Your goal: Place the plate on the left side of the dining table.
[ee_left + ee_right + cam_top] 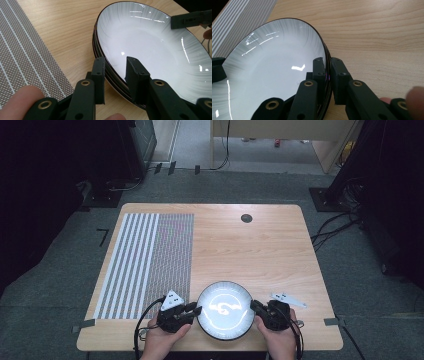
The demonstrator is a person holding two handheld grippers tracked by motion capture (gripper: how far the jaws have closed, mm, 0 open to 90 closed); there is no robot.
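High view: white plate [224,310] sits at the near edge of the wooden table [260,245], with the left gripper [192,312] on its left rim and the right gripper [256,308] on its right rim, a hand behind each. Striped placemat [145,262] lies beyond the left gripper's fingers, and a small grey three-cornered plate [288,299] lies just past the right one.

Left gripper view: looks like a stack of plates [155,50], dark rim lines one under another. Left gripper [115,82] straddles the near rim, one finger [98,80] outside, the other over the white inside. Clamped or just loose around it? Can't tell.

Right gripper view: right gripper [328,80] has its fingers [319,75] pinched tight on the plate [274,72] rim, one inside, one outside. Bare wood off to the outer finger's side.
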